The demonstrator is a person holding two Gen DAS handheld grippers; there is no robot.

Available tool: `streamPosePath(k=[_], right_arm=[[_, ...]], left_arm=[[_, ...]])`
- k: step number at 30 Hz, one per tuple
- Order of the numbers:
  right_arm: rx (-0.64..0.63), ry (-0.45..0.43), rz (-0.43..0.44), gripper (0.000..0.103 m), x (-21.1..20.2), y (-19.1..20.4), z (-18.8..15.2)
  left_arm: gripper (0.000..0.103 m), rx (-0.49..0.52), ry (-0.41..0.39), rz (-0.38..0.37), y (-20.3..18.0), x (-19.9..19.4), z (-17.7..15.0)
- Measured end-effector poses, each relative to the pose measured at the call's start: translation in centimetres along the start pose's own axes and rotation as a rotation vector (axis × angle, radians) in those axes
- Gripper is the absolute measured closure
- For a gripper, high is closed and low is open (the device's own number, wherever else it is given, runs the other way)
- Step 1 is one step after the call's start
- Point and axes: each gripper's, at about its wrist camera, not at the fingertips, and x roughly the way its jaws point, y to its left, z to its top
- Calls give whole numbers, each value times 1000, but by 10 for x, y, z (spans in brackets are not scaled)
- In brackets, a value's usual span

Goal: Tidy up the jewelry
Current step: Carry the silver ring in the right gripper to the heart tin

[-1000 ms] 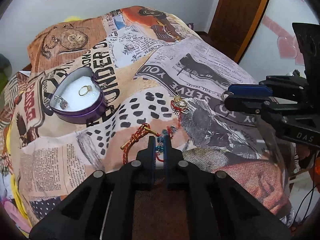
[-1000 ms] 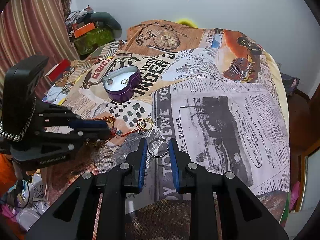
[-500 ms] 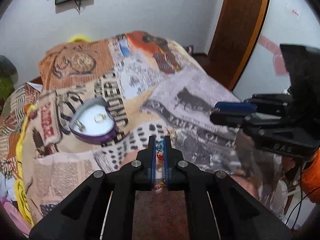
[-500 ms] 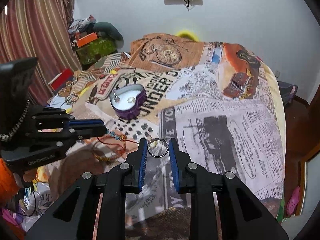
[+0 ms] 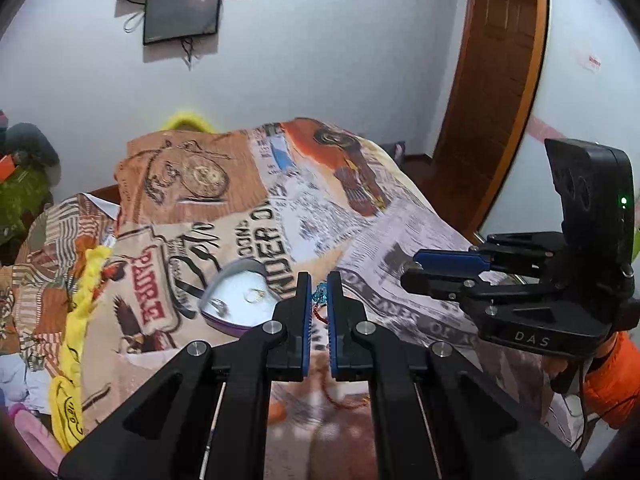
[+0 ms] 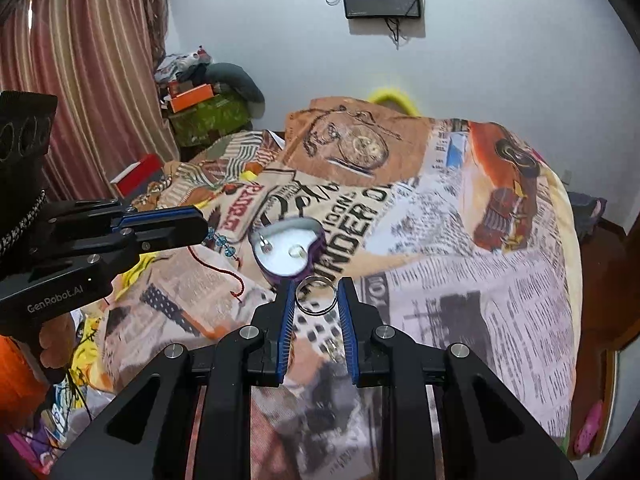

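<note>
Left gripper [image 5: 319, 285] is clamped nearly closed on a red cord bracelet with blue beads [image 6: 224, 245]; the cord hangs slack below the fingertips, clear of the bedspread [image 6: 460, 280]. Right gripper [image 6: 316, 292] is closed on a plain silver ring [image 6: 315, 295], pinched edge to edge between its blue pads. Both tools are raised above the bed, side by side. A purple heart-shaped box [image 6: 316, 246] sits open on the printed bedspread just beyond both tips, with two small rings [image 5: 255, 295] lying apart on its white lining.
</note>
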Motion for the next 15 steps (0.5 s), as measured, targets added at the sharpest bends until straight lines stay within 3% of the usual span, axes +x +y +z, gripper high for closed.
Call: streamPosePath(k=[7,15], right_arm=[[-11,-12,20,83,18,9,19],[-15,33,42,83,59,15,33]], left_arm=[[98,-29,-15,38,29,5,6],[98,-63,24,43,58,37,7]])
